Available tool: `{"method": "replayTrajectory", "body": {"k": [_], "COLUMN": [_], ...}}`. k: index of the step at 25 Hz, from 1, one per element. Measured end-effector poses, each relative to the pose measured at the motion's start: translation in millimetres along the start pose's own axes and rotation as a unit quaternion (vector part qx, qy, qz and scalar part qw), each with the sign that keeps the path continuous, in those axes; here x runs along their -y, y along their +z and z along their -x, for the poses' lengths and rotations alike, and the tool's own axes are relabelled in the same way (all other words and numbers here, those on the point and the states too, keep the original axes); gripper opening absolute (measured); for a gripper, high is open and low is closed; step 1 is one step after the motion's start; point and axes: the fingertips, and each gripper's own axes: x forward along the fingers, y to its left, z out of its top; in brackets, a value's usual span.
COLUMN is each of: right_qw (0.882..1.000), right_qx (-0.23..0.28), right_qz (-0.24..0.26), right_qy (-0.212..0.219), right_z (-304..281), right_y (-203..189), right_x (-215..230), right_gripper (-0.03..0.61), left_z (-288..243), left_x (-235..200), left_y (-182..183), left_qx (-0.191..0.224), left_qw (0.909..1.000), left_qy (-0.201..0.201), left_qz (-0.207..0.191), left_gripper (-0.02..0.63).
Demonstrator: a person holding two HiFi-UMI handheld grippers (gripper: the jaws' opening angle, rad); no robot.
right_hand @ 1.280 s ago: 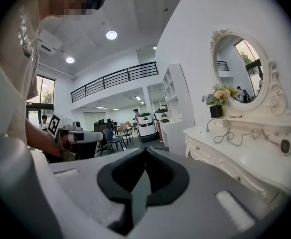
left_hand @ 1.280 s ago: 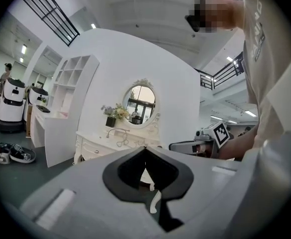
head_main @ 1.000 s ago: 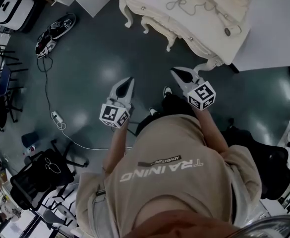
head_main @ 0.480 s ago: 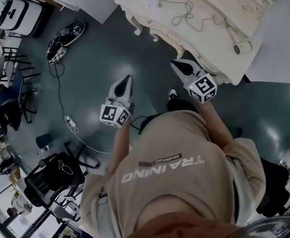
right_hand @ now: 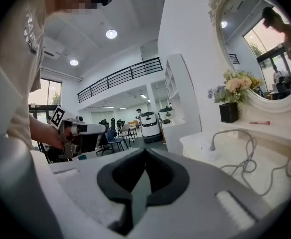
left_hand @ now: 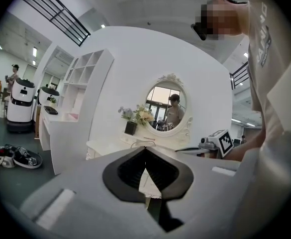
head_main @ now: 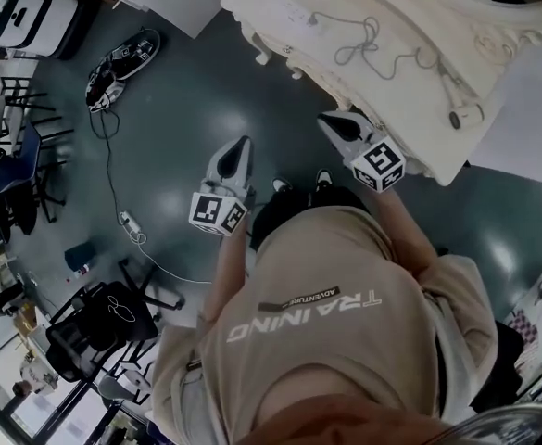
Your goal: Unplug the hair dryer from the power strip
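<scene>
A white vanity table (head_main: 280,35) stands ahead of me in the head view. On its top lies a white power strip (head_main: 296,11) with a grey plug (head_main: 315,18) in it. The grey cord (head_main: 382,49) loops across to the hair dryer (head_main: 468,116) near the table's right edge. My left gripper (head_main: 243,144) is shut and empty, over the floor short of the table. Beside the table's front edge hangs my right gripper (head_main: 327,119), also shut and empty. In the right gripper view the plug (right_hand: 212,146) stands in the power strip (right_hand: 211,155) just past my right gripper (right_hand: 144,151).
An oval mirror (right_hand: 264,49) and a flower vase (right_hand: 229,111) stand at the table's back. On the floor to the left lie shoes (head_main: 120,60), a white cable with an adapter (head_main: 128,222), and an office chair (head_main: 90,327). A white robot (head_main: 28,19) is at far left.
The vanity table has come closer and slid left in the head view as the person stepped toward it. Both grippers keep their pose, shut.
</scene>
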Motion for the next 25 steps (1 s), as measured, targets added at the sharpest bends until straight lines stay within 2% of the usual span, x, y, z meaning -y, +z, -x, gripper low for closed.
{"method": "replayTrajectory", "body": {"k": [3, 7, 12, 15, 20, 25], "right_qw": [1.0, 0.998, 0.994, 0.99, 0.984, 0.983], "right_qx": [0.003, 0.001, 0.014, 0.012, 0.005, -0.014], "right_qz": [0.005, 0.016, 0.028, 0.036, 0.013, -0.004], "right_qy": [-0.016, -0.062, -0.108, -0.135, -0.179, -0.184], "right_z": [-26.6, -62.6, -106.2, -122.7, -146.5, -168.5], "right_y": [3.7, 25.4, 67.5, 83.3, 82.4, 67.9], "right_x": [3.7, 3.5, 10.3, 23.2, 39.4, 46.2], "right_gripper": [0.005, 0.005, 0.005, 0.005, 0.005, 0.005], "left_z": [-4.1, -6.6, -29.8, -53.4, -78.9, -97.5], "left_x": [-31.6, -79.6, -137.6, -161.7, -186.1, -206.1], "left_y": [-2.8, 6.1, 52.2, 67.4, 68.8, 52.5], "left_qx": [-0.002, 0.001, 0.021, 0.025, 0.005, -0.022], "left_qw": [1.0, 0.9996, 0.9973, 0.9956, 0.9909, 0.9884], "left_qy": [-0.003, -0.022, -0.062, -0.082, -0.129, -0.149], "left_qz": [0.006, 0.02, -0.034, -0.038, -0.039, -0.024], "left_gripper": [0.006, 0.006, 0.006, 0.006, 0.006, 0.006]}}
